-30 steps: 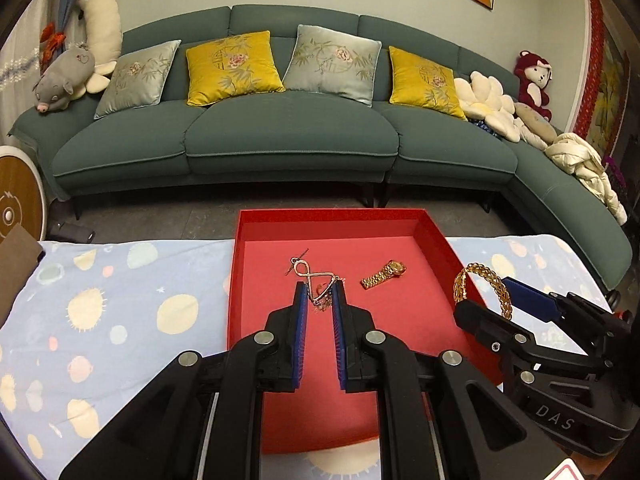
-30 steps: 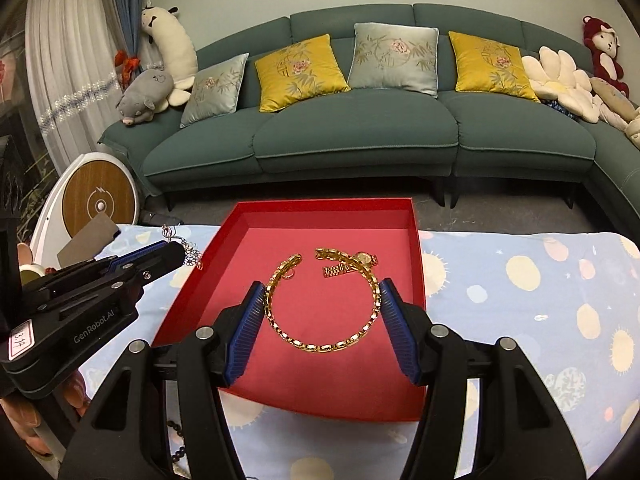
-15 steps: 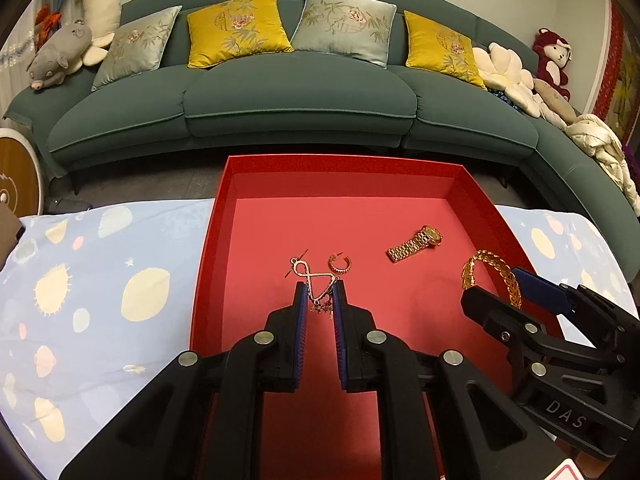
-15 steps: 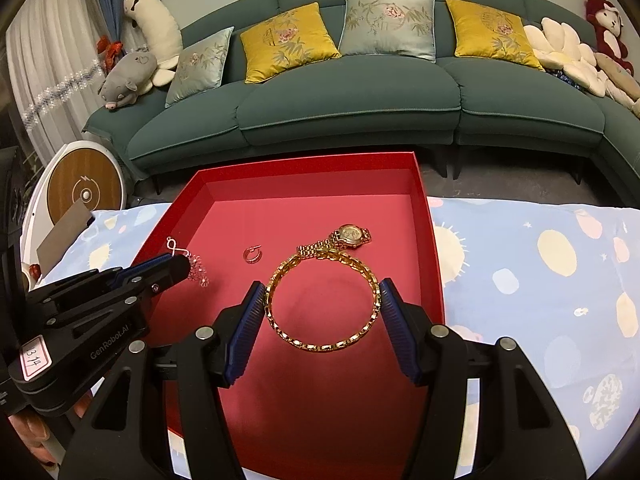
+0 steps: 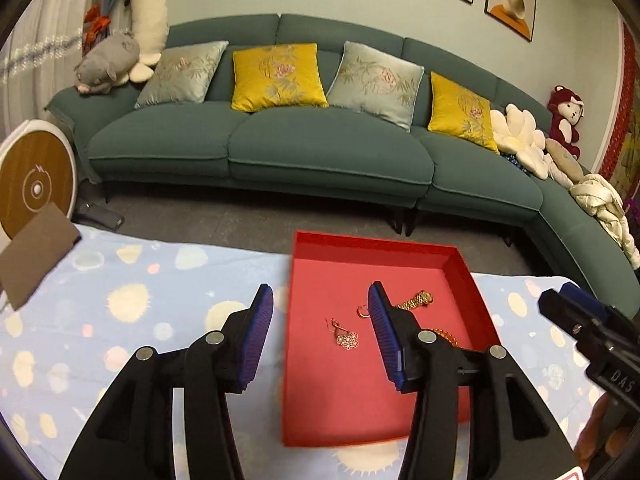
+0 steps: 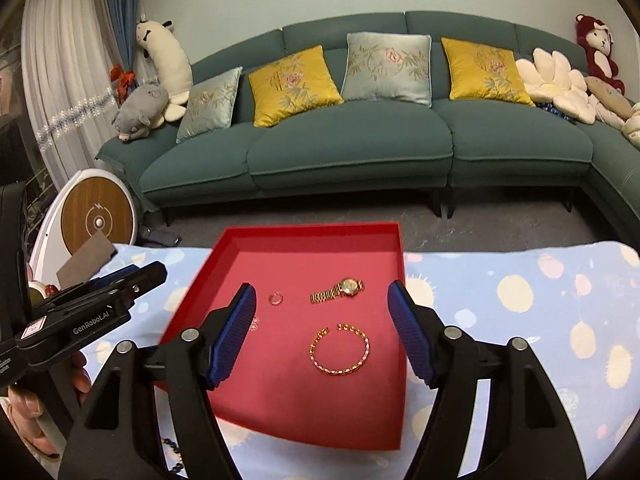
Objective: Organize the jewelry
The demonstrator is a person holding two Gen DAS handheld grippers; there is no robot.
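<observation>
A red tray (image 6: pixel 312 234) sits on the patterned cloth and shows in the left wrist view (image 5: pixel 372 242) too. In it lie a gold chain bracelet (image 6: pixel 339 350), a gold watch (image 6: pixel 338 290), a small hoop earring (image 6: pixel 276 298) and a dangling earring (image 5: pixel 344 334). My left gripper (image 5: pixel 320 308) is open and empty above the tray's left edge. My right gripper (image 6: pixel 323 300) is open and empty above the tray, with the bracelet lying between its fingers below. The watch (image 5: pixel 416 300) is partly hidden behind my left gripper's right finger.
The table carries a light blue cloth (image 6: pixel 520 300) with pale spots. A dark bead string (image 6: pixel 172 446) lies near the front edge. A brown card (image 5: pixel 36 256) rests at the left end. A green sofa (image 5: pixel 320 148) stands beyond the table.
Both grippers opened. The left one let the dangling earring go into the tray, the right one let the bracelet go. Both pulled back and up.
</observation>
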